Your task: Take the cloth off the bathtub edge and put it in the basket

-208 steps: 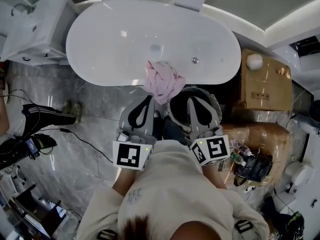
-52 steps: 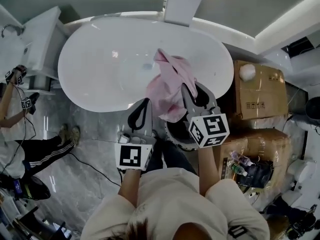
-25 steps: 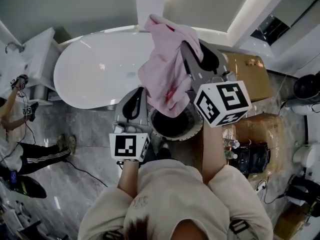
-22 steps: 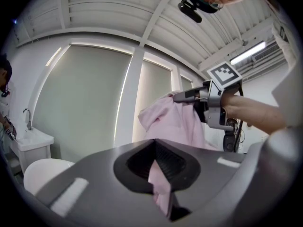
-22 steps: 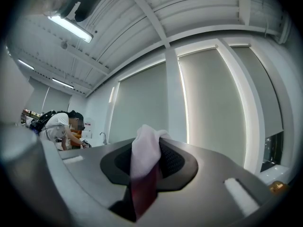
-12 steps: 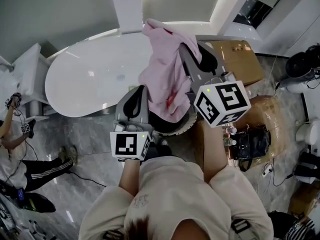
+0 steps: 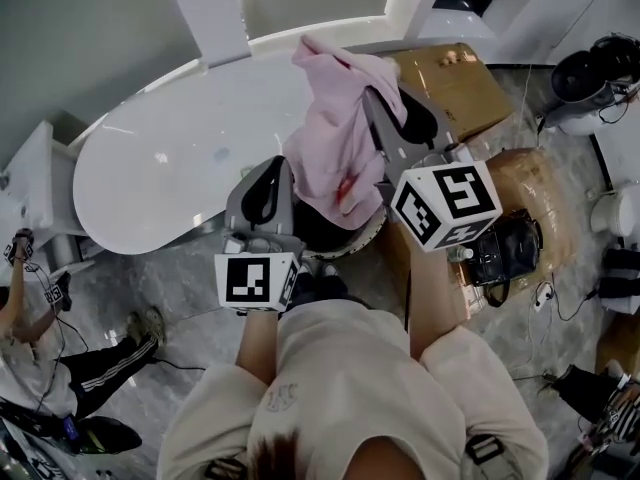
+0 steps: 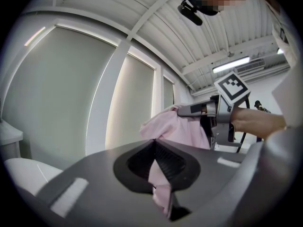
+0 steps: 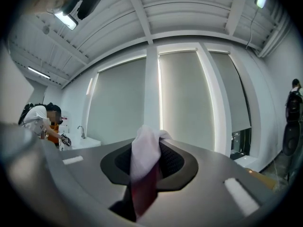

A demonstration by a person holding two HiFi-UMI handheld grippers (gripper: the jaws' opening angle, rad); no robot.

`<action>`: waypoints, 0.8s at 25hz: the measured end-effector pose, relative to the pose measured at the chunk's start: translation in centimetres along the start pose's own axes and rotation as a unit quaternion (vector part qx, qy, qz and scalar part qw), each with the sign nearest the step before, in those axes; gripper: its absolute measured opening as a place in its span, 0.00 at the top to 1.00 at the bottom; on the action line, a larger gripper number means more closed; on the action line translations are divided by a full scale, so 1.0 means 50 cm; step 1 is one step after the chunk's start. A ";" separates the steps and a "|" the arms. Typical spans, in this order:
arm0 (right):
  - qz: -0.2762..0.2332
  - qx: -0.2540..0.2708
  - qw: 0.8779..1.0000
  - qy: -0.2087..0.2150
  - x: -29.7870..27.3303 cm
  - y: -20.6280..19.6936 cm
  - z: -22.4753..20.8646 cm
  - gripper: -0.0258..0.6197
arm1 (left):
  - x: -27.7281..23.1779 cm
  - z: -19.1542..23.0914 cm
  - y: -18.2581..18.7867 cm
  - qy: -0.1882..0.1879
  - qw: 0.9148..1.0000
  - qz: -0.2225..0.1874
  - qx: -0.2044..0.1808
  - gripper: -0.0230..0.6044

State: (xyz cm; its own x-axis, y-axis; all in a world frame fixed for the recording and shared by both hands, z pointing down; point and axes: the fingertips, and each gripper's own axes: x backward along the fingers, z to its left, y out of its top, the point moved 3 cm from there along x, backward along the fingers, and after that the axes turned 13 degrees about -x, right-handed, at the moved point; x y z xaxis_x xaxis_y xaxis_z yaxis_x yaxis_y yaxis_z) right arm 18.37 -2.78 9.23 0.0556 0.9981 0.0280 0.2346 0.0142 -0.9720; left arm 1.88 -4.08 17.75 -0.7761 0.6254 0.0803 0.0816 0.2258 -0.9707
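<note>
Done: lifting pink cloth (image 7: 335, 118) off bathtub (image 7: 150, 178), pinched in right gripper (image 7: 383, 103) and left gripper (image 7: 267, 176) just above basket (image 7: 366, 239); left: lowering in, letting go.

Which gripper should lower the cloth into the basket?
Right, probably. The right gripper holds the bulk of the cloth raised, hanging above the basket. The left gripper pinches only a lower edge, off to the basket's side.

Grey marbled floor (image 7: 150, 288), cardboard boxes (image 7: 450, 78) at right; tall shaded windows (image 9: 184, 98) under a ribbed ceiling (image 9: 189, 8) with strip lights (image 8: 232, 64).
</note>
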 end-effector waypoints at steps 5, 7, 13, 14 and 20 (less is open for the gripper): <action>0.008 -0.002 1.000 -0.020 0.019 -0.028 -0.020 0.84 | -0.006 -0.009 -0.008 -0.014 1.000 -0.001 -0.001 0.89; 0.012 -0.005 1.000 -0.024 0.024 -0.045 -0.029 0.84 | -0.009 -0.013 -0.015 -0.017 1.000 0.001 0.000 0.89; 0.030 -0.018 0.999 -0.025 0.031 -0.106 -0.055 0.84 | -0.024 -0.021 -0.026 -0.025 1.000 0.008 -0.007 0.89; 0.033 -0.020 0.999 -0.024 0.032 -0.117 -0.060 0.84 | -0.027 -0.021 -0.027 -0.026 1.000 0.008 -0.008 0.89; 0.049 -0.033 0.998 -0.014 0.020 -0.188 -0.070 0.84 | -0.037 -0.012 -0.050 -0.026 1.000 0.016 -0.001 0.89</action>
State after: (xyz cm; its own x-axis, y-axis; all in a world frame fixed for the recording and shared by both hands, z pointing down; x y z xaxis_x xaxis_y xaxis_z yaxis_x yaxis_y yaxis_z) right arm 19.65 -2.11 19.20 0.0550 0.9957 -0.0741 0.2932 -0.0871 -0.9521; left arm 3.52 -5.35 20.16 -0.8045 0.5928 0.0365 0.1081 0.2067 -0.9724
